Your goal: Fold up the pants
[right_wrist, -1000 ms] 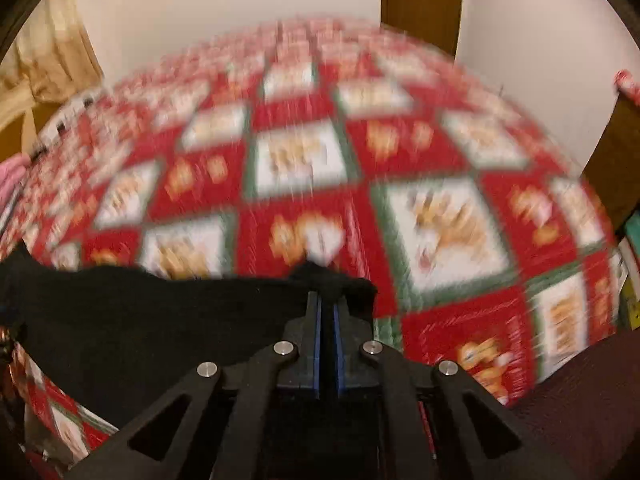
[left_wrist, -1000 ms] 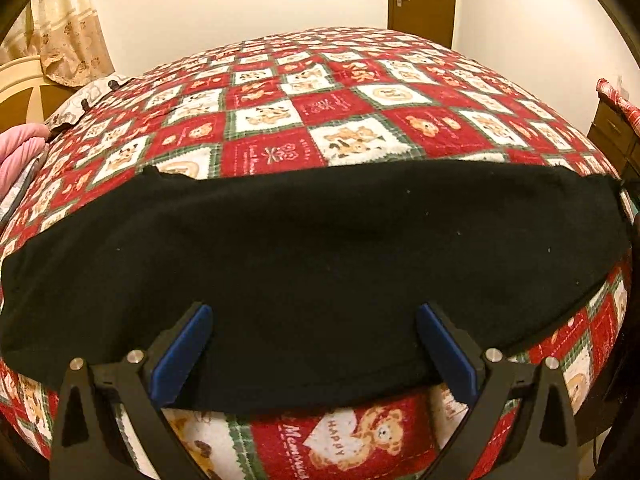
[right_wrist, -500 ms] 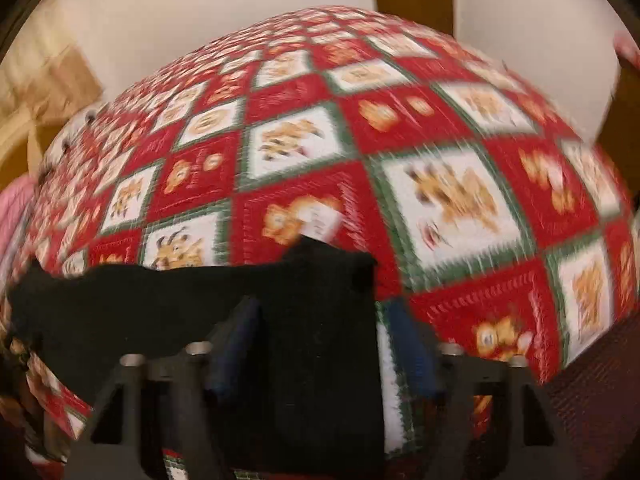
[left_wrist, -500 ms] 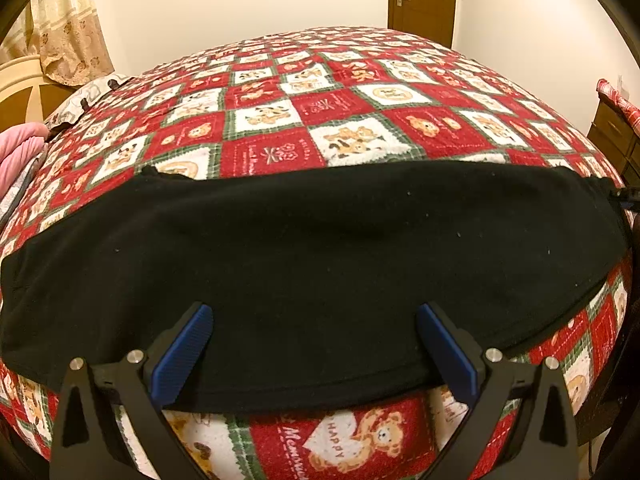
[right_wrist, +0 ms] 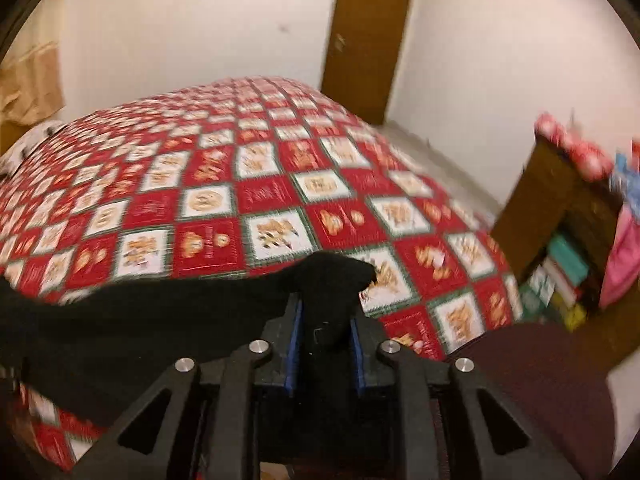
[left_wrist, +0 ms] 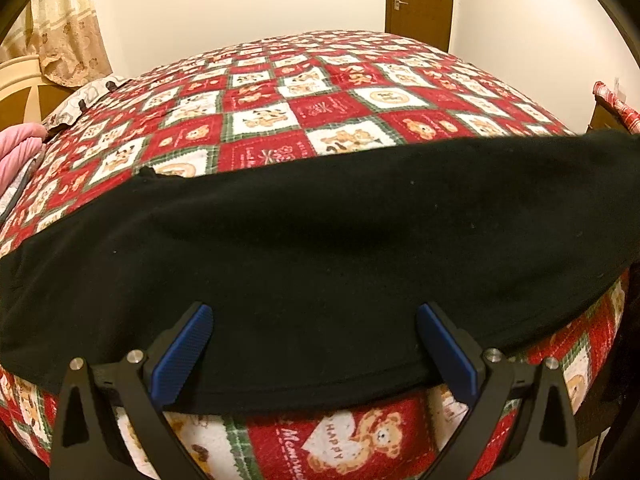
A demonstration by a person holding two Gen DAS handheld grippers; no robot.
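Right hand-held gripper (right_wrist: 325,334) is clenched on an end of the black pants (left_wrist: 320,248), raised just above the bed (left_wrist: 320,112). We judge the fold needs a level carry to the left, edges matched before release. Left hand-held gripper (left_wrist: 316,344) sits low at the near hem, fingers spread wide, gripping nothing; the pants lie straight ahead of it.

Bed w/ quilt (left_wrist: 328,108), black pants (left_wrist: 320,248) on it
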